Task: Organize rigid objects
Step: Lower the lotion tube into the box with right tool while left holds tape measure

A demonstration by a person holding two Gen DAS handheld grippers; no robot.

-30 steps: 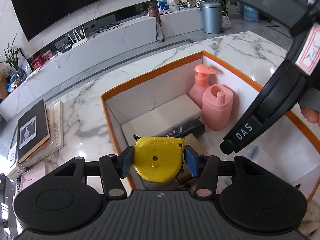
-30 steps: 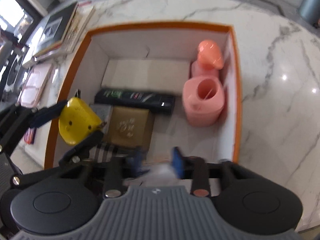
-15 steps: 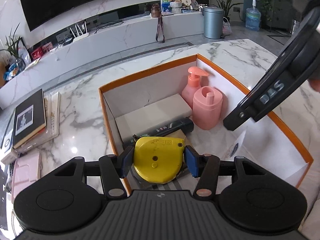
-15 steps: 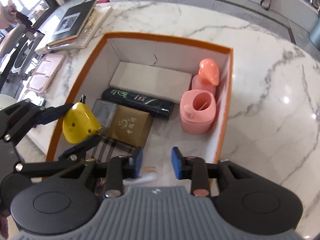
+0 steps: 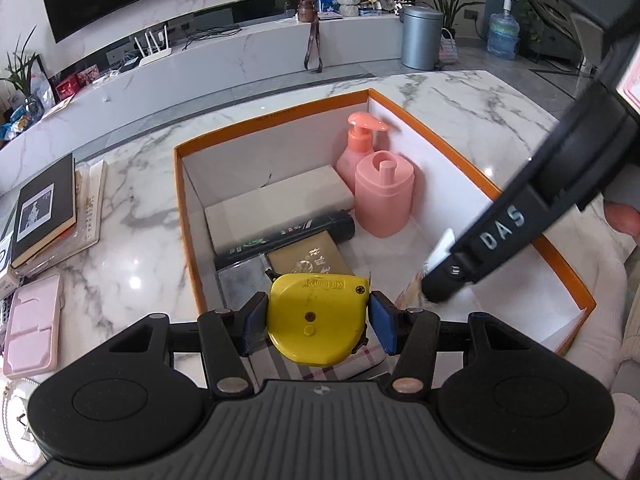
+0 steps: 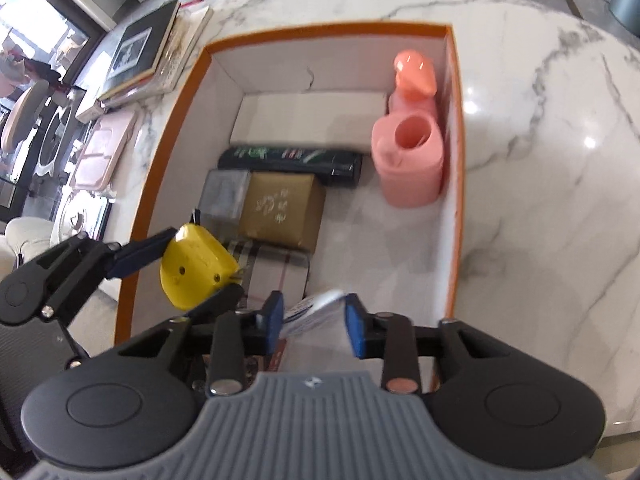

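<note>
Yellow plastic tape measure (image 5: 318, 320) clamped in left gripper (image 5: 318, 322) above orange-rimmed box's (image 5: 272, 114) near-left corner. Right gripper (image 6: 314, 320) jaws just narrowed around blurred white packet (image 6: 310, 314); grip unclear. Likely both placed inside next.

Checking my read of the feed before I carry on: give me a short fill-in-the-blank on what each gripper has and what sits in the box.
1. The left gripper is shut on a ____ tape measure.
2. The two pink bottles stand in a ____ of the orange-rimmed box.
3. The black tube lies between the white box and the ____ box.
4. The right gripper has a white ____ between its fingers.

Missing words: yellow; corner; gold; packet
</note>
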